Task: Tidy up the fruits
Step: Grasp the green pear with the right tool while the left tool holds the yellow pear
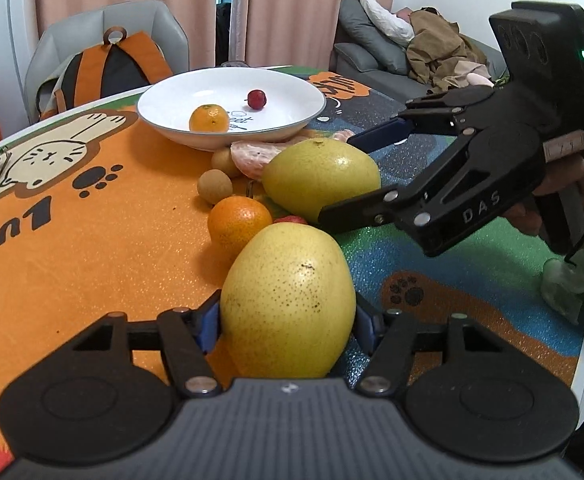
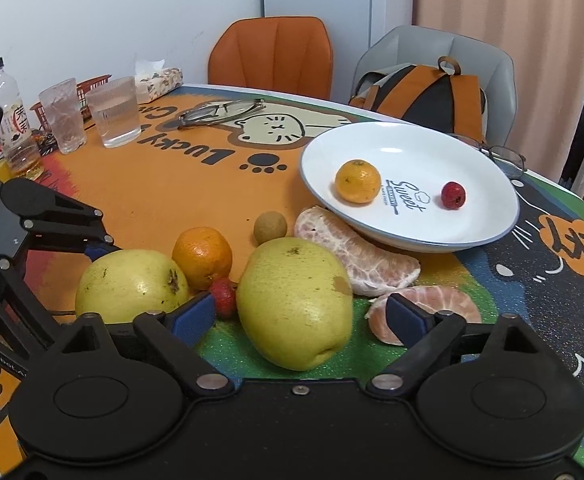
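Fruit lot on a counter (image 2: 144, 200) covered by an orange, green and dark cartoon-cat mat.

Item 1: yellow pear (image 1: 288, 300), near the counter's front edge, between the blue pads of the left gripper (image 1: 288, 320). Both pads sit against its flanks; the left gripper is clamped on this pear.

Item 2: second yellow pear (image 2: 296, 300), just beyond and beside the first, lying between the fingers of the right gripper (image 2: 304, 312). Gaps show on either side of it; the right gripper stands apart, not pressing the fruit.

Item 3: whole mandarin (image 2: 202, 256), touching the clamped pear on its far side.

Item 4: small red fruit (image 2: 223, 296), wedged between the two pears.

Item 5: brown longan (image 2: 270, 229), behind the second pear, toward the plate. A second one shows beside it in the left wrist view.

Item 6: peeled pomelo segment (image 2: 356, 256), resting against the underside of the plate rim.

Item 7: peeled mandarin half (image 2: 428, 308), just beside the right gripper's right finger.

Item 8: white plate (image 2: 412, 144), toward the counter's far edge, holding a small mandarin (image 2: 358, 181) and a red berry (image 2: 453, 195), set apart from each other.

Sundries: two glasses (image 2: 92, 114) and a bottle (image 2: 12, 120) at the far left corner; spectacles (image 2: 220, 112) near the far edge.
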`<action>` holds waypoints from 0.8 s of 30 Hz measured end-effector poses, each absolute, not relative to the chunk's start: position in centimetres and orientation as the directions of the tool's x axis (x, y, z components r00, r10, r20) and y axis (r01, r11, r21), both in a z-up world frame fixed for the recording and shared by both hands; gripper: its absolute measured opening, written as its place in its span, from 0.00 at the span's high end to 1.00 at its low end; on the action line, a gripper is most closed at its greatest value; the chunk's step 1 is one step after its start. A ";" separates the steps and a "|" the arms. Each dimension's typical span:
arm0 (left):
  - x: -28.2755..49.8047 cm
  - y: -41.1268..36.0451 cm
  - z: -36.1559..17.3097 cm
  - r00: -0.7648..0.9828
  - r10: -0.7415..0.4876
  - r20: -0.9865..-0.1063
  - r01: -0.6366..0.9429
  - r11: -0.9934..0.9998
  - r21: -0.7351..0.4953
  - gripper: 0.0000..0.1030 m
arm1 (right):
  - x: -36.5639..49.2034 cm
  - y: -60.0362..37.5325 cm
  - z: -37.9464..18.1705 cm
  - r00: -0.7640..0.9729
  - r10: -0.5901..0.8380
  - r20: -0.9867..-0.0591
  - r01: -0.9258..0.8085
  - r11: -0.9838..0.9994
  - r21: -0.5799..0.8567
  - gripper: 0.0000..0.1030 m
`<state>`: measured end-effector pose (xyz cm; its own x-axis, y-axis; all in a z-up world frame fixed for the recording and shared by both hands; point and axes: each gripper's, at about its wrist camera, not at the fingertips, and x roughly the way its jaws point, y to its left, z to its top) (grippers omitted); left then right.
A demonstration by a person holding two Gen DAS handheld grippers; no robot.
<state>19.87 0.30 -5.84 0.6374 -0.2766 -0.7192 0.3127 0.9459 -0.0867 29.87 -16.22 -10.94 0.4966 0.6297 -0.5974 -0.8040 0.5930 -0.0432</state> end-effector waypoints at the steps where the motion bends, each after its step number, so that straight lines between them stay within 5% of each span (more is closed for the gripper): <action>1: 19.9 0.4 -5.8 0.637 -0.280 -0.718 0.307 0.947 -0.098 0.38 | 29.8 -16.1 -10.9 0.497 0.630 -0.597 -0.805 0.591 -0.047 0.16; 12: 19.6 0.0 -6.1 0.661 -0.269 -0.701 0.305 0.949 -0.076 0.39 | 30.4 -15.2 -11.3 0.486 0.628 -0.608 -0.810 0.585 -0.043 0.24; 16: 19.4 0.1 -6.1 0.672 -0.270 -0.689 0.297 0.951 -0.083 0.40 | 30.6 -15.2 -11.4 0.483 0.622 -0.616 -0.806 0.591 -0.035 0.39; 24: 19.0 0.2 -6.0 0.676 -0.268 -0.687 0.297 0.952 -0.079 0.40 | 30.7 -15.2 -11.8 0.480 0.615 -0.626 -0.805 0.593 -0.035 0.41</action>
